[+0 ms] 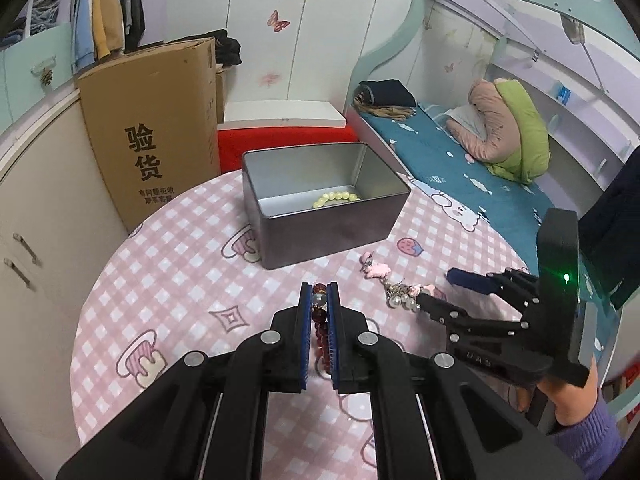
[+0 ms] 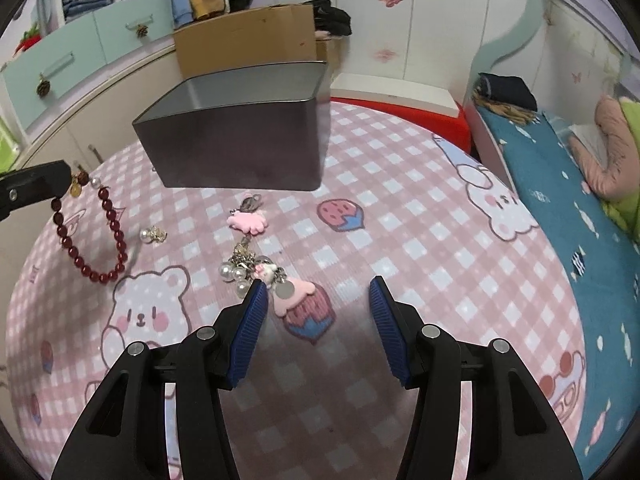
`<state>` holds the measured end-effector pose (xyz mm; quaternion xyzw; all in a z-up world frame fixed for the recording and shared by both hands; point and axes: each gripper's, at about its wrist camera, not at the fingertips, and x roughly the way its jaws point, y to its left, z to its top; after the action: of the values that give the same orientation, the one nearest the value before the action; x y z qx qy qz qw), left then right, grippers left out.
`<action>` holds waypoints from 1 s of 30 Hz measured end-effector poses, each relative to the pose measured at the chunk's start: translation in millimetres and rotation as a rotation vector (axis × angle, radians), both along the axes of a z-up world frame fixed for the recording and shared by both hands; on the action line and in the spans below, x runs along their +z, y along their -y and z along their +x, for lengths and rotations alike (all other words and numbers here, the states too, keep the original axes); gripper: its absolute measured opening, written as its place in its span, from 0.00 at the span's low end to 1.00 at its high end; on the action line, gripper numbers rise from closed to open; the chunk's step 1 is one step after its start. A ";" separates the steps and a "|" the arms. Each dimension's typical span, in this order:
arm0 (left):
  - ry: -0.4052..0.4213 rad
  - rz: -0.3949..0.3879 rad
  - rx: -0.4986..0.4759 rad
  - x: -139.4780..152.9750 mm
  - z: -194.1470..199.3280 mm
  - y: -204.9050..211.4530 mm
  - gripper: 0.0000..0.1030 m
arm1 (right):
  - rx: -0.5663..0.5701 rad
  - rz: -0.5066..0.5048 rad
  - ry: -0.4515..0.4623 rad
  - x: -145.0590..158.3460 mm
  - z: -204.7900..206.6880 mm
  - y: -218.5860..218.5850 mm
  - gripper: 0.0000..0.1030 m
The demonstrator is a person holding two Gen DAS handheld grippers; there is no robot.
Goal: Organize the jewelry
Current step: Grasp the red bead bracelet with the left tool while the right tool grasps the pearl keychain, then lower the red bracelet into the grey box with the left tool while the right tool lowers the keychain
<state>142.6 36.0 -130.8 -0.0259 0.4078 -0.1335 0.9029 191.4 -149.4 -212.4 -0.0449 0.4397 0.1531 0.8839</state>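
My left gripper (image 1: pixel 319 294) is shut on a dark red bead bracelet (image 1: pixel 320 320); in the right wrist view the bracelet (image 2: pixel 110 224) hangs from the left gripper (image 2: pixel 60 190) above the table. A grey metal tin (image 1: pixel 326 216) stands open behind it, with a pale yellow bead bracelet (image 1: pixel 335 199) inside. A pink charm chain with pearls (image 2: pixel 250 256) lies on the cloth. My right gripper (image 2: pixel 318 292) is open, its left finger just touching the chain's near end. A small pearl earring (image 2: pixel 153 234) lies left of the chain.
The round table (image 2: pixel 400 208) has a pink checked cloth. A tall cardboard box (image 1: pixel 154 128) stands behind it on the left, cabinets (image 1: pixel 44 216) on the left, a bed (image 1: pixel 472 160) on the right.
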 end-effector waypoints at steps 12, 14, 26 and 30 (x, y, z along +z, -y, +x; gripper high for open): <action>0.004 -0.044 -0.021 4.3 -6.5 -6.5 0.06 | 0.046 0.046 -0.014 12.3 -7.8 -5.0 0.22; 0.008 -0.051 -0.026 6.6 -7.4 -7.1 0.06 | 0.042 0.067 0.000 21.7 -12.3 -1.8 0.22; 0.051 -0.088 -0.071 32.8 -5.9 -1.5 0.06 | 0.026 0.114 0.098 80.7 -20.8 12.2 0.22; 0.081 -0.087 -0.083 46.7 1.9 1.9 0.06 | 0.024 0.133 0.119 95.4 -10.6 10.9 0.22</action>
<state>144.4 34.1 -84.1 -0.0424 0.3653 -0.1894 0.9104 180.8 -160.3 -117.0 -0.0004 0.3745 0.1893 0.9077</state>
